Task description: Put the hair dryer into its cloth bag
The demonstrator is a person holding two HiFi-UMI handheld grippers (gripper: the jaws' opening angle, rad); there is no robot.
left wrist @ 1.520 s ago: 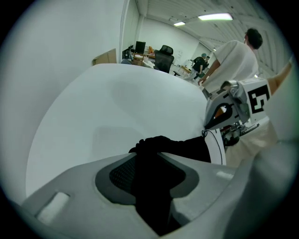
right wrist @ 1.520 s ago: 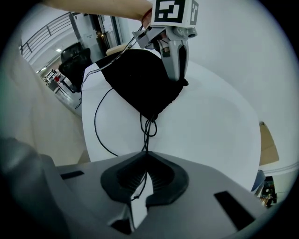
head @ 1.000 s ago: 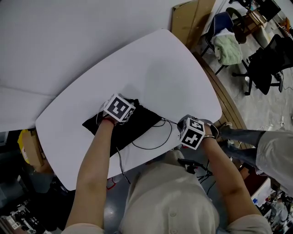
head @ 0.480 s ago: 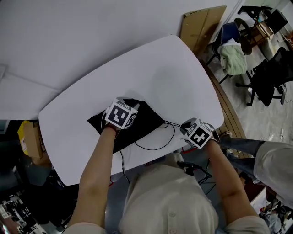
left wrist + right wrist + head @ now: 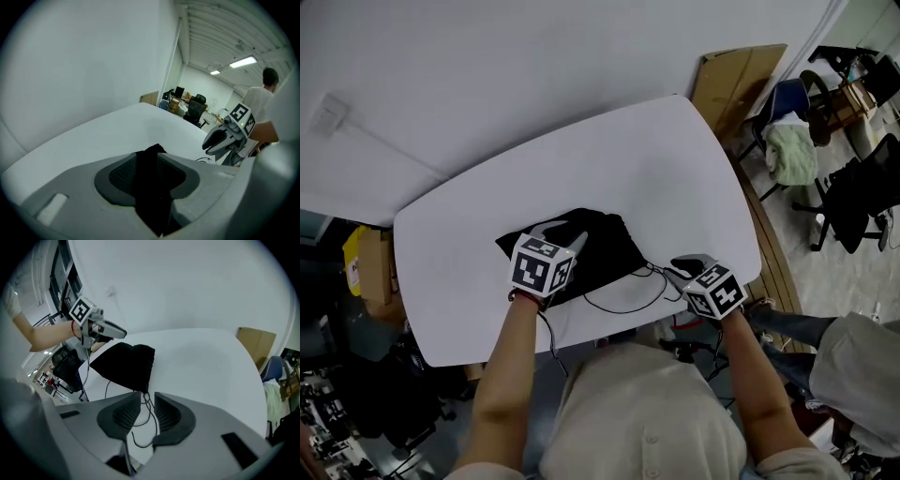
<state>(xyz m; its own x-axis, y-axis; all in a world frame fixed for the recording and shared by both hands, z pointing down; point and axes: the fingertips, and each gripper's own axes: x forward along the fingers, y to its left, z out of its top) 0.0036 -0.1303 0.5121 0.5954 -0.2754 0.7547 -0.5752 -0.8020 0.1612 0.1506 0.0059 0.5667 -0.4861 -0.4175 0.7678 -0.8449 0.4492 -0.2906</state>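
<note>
Left gripper [image 5: 566, 234], jaws just opening partway astride the black cloth drawstring bag [image 5: 609, 248] mid-frame on the rounded white table [image 5: 675, 159], grips nothing. Right gripper [image 5: 680, 269], likewise opening, loosely straddles the bag's thin black cord [image 5: 621, 311].

Cannot read a single word, brand name or number anywhere in view. Can make out only black-and-white square code patterns, blocks rather than letters, on the marker cube of the left gripper [image 5: 564, 234] and on that of the right gripper [image 5: 680, 266]. Meet the same coded squares again in each gripper view, on the opposite cube.
</note>
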